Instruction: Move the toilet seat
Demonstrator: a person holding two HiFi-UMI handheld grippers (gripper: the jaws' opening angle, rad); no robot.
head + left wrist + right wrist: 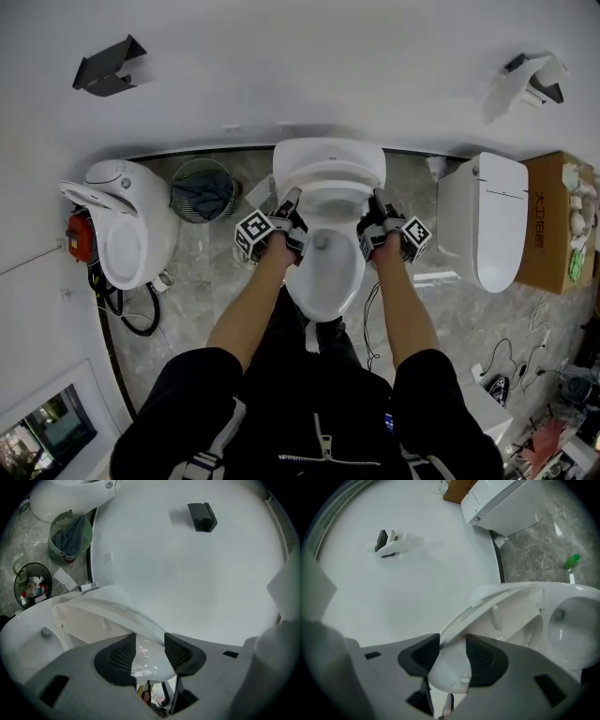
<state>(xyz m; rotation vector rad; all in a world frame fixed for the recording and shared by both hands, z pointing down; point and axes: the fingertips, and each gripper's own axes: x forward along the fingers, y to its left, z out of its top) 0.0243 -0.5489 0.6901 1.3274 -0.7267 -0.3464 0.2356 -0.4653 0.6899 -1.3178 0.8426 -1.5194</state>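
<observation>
Both seat point(506, 620) edges clamped: left gripper point(149, 649), right gripper point(453, 654); wall point(281, 75) behind.

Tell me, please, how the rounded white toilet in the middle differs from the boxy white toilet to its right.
The rounded white toilet has its seat lifted and bowl exposed; the boxy white toilet has its lid down. The left gripper and right gripper clamp the rounded toilet's seat; nothing touches the boxy one. Both are white and stand against the same wall.
</observation>
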